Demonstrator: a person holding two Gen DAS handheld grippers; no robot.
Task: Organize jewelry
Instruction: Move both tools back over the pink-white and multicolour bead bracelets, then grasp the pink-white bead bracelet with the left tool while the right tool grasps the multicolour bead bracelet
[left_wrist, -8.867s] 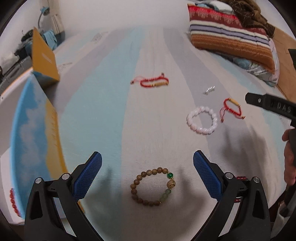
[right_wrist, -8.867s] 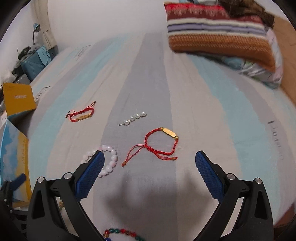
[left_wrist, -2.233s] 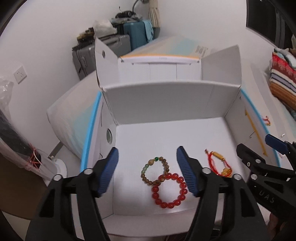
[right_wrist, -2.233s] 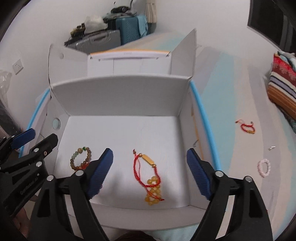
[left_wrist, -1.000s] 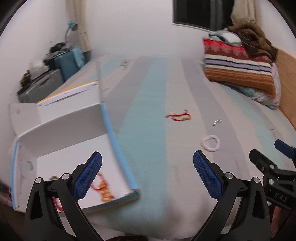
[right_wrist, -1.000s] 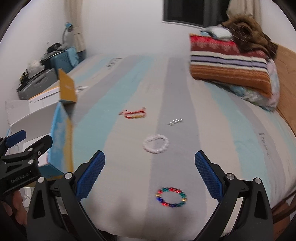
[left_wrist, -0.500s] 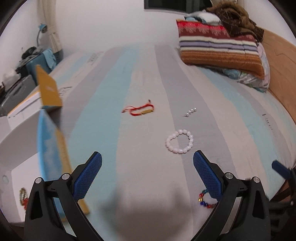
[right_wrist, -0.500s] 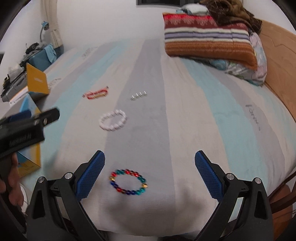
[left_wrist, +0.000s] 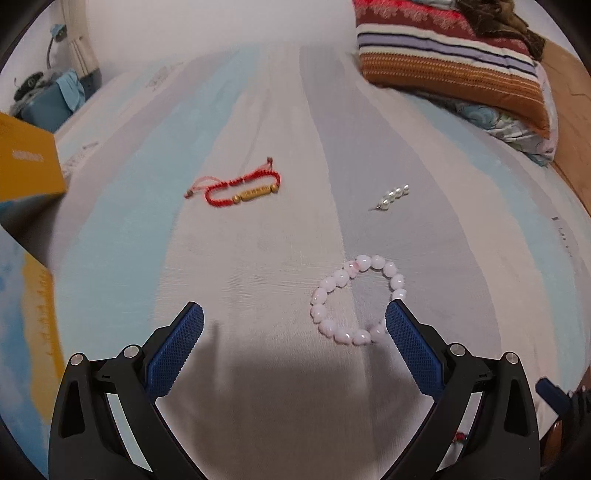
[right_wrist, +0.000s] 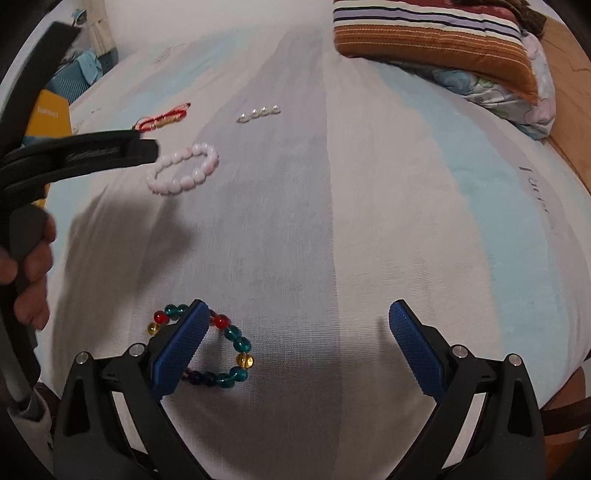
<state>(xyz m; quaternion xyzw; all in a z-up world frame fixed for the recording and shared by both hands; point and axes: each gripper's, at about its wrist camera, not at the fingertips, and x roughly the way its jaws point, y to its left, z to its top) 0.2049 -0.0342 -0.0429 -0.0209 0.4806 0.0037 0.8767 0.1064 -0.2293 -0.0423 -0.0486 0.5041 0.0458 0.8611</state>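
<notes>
My left gripper (left_wrist: 293, 314) is open and empty above the striped bedsheet. A pale pink bead bracelet (left_wrist: 356, 299) lies just inside its right finger (left_wrist: 412, 339). A red cord bracelet with a gold bar (left_wrist: 240, 186) and a short pearl string (left_wrist: 393, 195) lie farther off. My right gripper (right_wrist: 295, 317) is open and empty. A multicoloured bead bracelet (right_wrist: 225, 350) lies under its left finger (right_wrist: 179, 347). The right wrist view also shows the pink bracelet (right_wrist: 183, 173), the pearl string (right_wrist: 258, 114), the red bracelet (right_wrist: 162, 118) and the left gripper's body (right_wrist: 74, 158).
An open box with a yellow flap (left_wrist: 26, 166) stands at the left edge of the bed. Striped pillows (left_wrist: 450, 62) are stacked at the far right. A wooden bed frame (right_wrist: 569, 81) runs along the right. Luggage (left_wrist: 48, 99) sits beyond the bed at far left.
Both grippers have swung away from the box and dropped closer to the sheet. The pink bracelet is now at my left gripper's right finger, the multicoloured one under my right gripper's left finger.
</notes>
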